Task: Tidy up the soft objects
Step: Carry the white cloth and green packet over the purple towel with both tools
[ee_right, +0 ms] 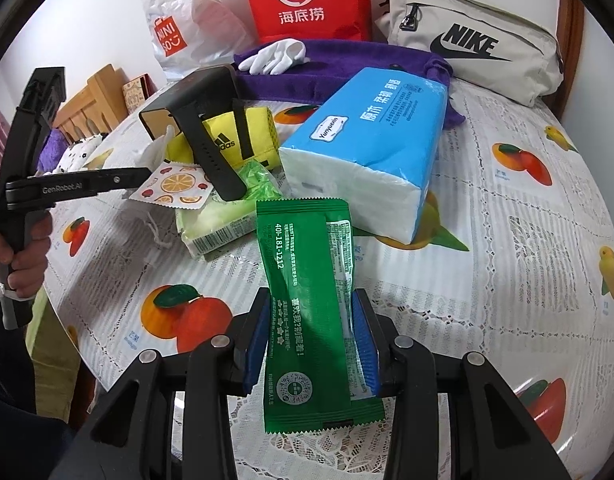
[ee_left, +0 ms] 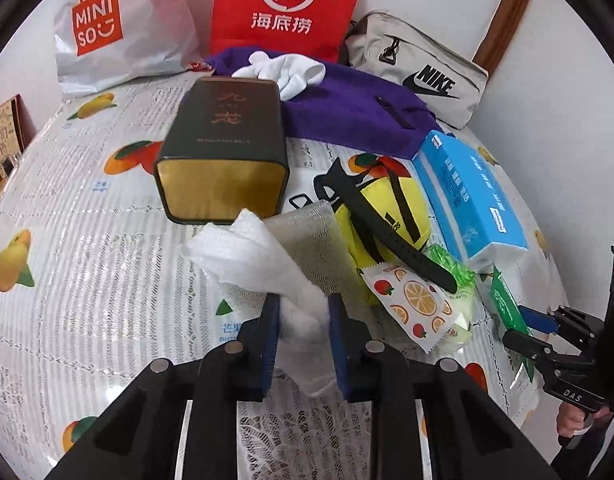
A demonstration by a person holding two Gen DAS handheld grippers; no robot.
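My left gripper is shut on a white foam sheet, held just above the table in front of a dark tin box. My right gripper is shut on a green wet-wipe packet; it also shows in the left wrist view. A blue tissue pack, a yellow Adidas pouch with a black strap, a fruit-print sachet and a pale green packet lie between them.
A purple cloth with a white glove lies at the back. Behind stand a Miniso bag, a red Hi bag and a grey Nike bag. The fruit-print tablecloth covers the round table.
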